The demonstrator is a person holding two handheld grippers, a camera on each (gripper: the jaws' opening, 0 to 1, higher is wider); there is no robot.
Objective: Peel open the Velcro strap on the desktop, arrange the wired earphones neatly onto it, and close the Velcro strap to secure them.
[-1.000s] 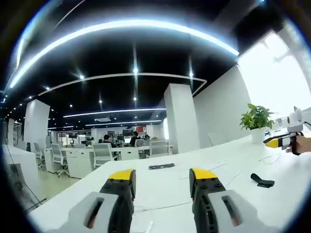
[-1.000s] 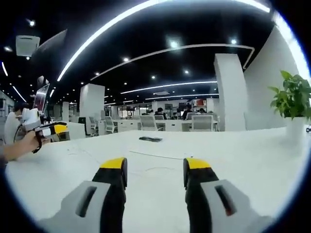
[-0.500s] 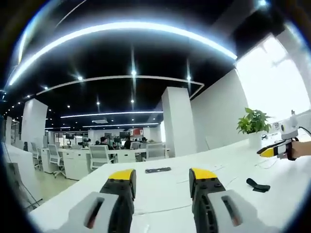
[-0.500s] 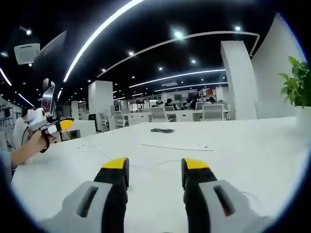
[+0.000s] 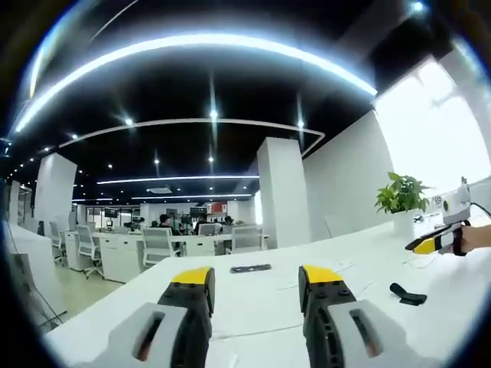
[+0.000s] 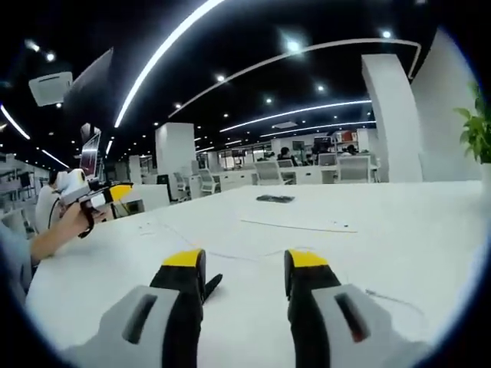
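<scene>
In the left gripper view a small black Velcro strap [image 5: 406, 294] lies on the white desk [image 5: 253, 303] at the right. My left gripper [image 5: 257, 280] hangs open over the desk with nothing between its yellow-tipped jaws. My right gripper [image 5: 439, 239] shows at the far right, held by a hand above and beyond the strap. In the right gripper view my right gripper [image 6: 244, 264] is open and empty, and one end of the black strap [image 6: 211, 285] peeks out beside its left jaw. A thin earphone wire [image 6: 238, 257] runs across the desk past the jaws. My left gripper [image 6: 96, 198] is at the far left.
A dark flat object [image 5: 251, 268] lies further back on the desk, also seen as a dark flat object [image 6: 275, 198] in the right gripper view. A potted plant [image 5: 403, 195] stands at the desk's far right. Office chairs and desks [image 5: 161, 241] fill the background.
The right gripper view has swung left and down, so the strap's end now shows beside its left jaw. The left gripper view has hardly shifted. Both grippers stay open.
</scene>
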